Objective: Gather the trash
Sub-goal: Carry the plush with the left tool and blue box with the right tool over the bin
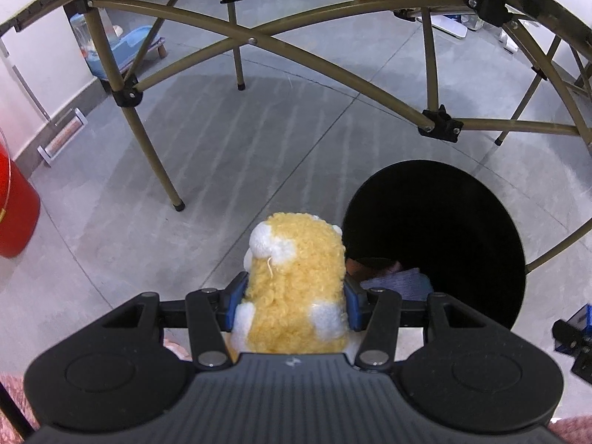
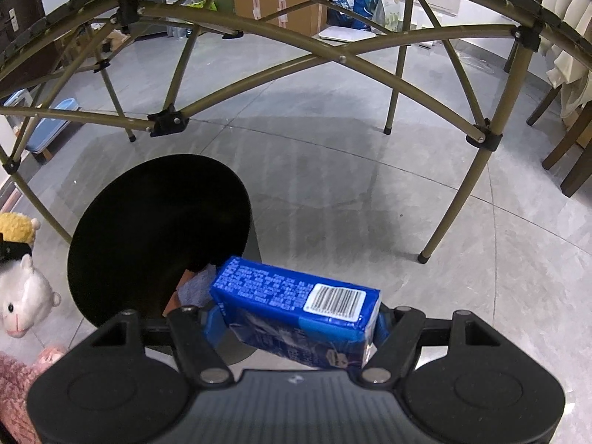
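Note:
My left gripper (image 1: 294, 299) is shut on a yellow and white plush toy (image 1: 296, 281), which hangs just left of a round black trash bin (image 1: 444, 222) on the floor. The same plush toy (image 2: 22, 288) shows at the left edge of the right wrist view, its white face turned outward. My right gripper (image 2: 294, 323) is shut on a blue box (image 2: 296, 307) with a barcode, held crosswise by the near right rim of the black bin (image 2: 148, 222). Grey and orange items (image 2: 194, 288) lie inside the bin. The right gripper (image 1: 577, 336) peeks in at the left view's right edge.
A folding table's olive metal frame (image 1: 259, 44) and legs (image 2: 455, 192) arch over the grey tiled floor. A red container (image 1: 14, 211) stands far left. Wooden chair legs (image 2: 566, 148) are at the right. Cardboard boxes (image 2: 277, 0) and bags sit in the background.

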A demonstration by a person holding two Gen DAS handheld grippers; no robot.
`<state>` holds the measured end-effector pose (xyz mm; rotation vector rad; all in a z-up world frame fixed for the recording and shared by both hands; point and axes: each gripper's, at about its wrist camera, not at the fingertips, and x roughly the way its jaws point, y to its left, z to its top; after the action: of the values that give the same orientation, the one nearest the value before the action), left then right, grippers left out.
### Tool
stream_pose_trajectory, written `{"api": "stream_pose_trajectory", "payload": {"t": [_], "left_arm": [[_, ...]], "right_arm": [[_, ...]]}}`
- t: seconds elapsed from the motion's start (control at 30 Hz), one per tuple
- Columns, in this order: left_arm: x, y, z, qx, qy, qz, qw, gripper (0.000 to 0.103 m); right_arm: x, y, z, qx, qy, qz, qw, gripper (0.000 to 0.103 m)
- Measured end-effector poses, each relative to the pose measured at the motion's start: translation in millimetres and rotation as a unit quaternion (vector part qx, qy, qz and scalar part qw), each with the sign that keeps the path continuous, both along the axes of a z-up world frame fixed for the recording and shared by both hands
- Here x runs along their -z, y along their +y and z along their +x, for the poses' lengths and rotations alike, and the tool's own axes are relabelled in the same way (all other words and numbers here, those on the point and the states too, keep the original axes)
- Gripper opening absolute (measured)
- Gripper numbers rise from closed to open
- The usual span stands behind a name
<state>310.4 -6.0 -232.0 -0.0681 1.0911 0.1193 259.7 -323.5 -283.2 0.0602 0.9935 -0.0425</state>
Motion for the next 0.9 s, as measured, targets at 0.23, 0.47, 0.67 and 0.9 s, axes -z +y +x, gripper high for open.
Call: {"api": "stream_pose_trajectory", "payload": {"t": [0.23, 0.47, 0.67, 0.9], "left_arm": [[-3.2, -21.9, 14.0, 0.001, 0.007, -0.007, 0.9999, 0.051], [-4.1, -47.1, 23.9, 0.005, 0.010, -0.015, 0.9998, 0.051], [-3.1, -65.1, 34.5, 0.001, 0.012, -0.021, 0.9997, 0.051], [0.8, -84.8, 46.7, -0.001, 0.019, -0.030, 0.9994, 0.051]], "right_arm": [[-0.5, -1.5, 3.5, 0.008, -0.004, -0.002, 1.000, 0.071], [-3.3, -5.8, 7.9, 0.017, -0.011, 0.000, 1.000, 0.071], [-3.7, -8.7, 13.1, 0.022, -0.012, -0.003, 1.000, 0.071], [-3.5, -11.6, 20.2, 0.026, -0.011, -0.006, 1.000, 0.071]]}}
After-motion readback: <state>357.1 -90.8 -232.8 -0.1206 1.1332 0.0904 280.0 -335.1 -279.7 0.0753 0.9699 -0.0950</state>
